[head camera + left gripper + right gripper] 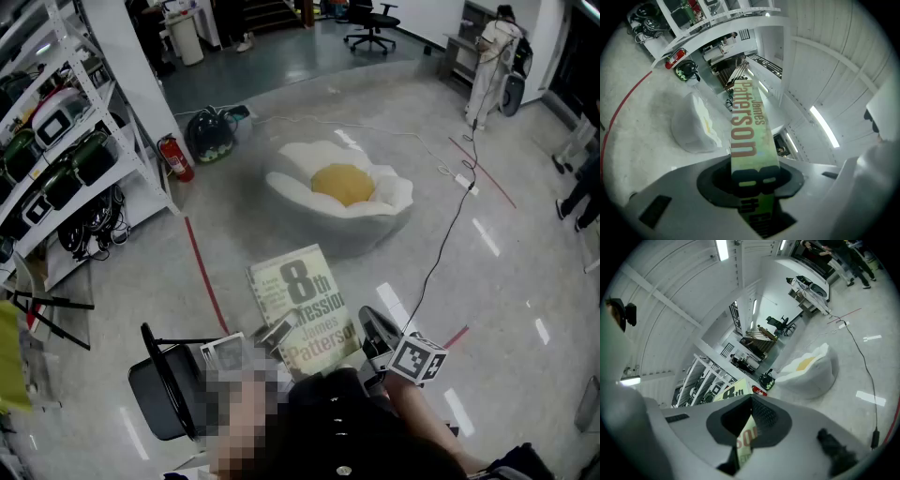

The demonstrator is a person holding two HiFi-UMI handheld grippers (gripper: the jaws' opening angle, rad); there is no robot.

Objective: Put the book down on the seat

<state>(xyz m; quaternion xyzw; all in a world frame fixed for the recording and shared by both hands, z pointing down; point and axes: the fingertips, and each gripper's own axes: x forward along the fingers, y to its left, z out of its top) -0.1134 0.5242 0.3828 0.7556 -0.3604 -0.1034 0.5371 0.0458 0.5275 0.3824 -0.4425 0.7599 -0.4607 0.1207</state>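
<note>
A pale green paperback book with a large "8th" on its cover is held in the air in front of me, over the floor. My left gripper is shut on its lower left edge, and my right gripper is shut on its lower right edge. In the left gripper view the book runs up from between the jaws of the left gripper. In the right gripper view the book sits pinched in the right gripper. The seat is a fried-egg-shaped beanbag on the floor beyond the book, also the seat and seat.
A black folding chair stands at my lower left. White shelves with gear, a fire extinguisher and a dark bag line the left. A black cable and red floor tape cross the floor. A person stands far right.
</note>
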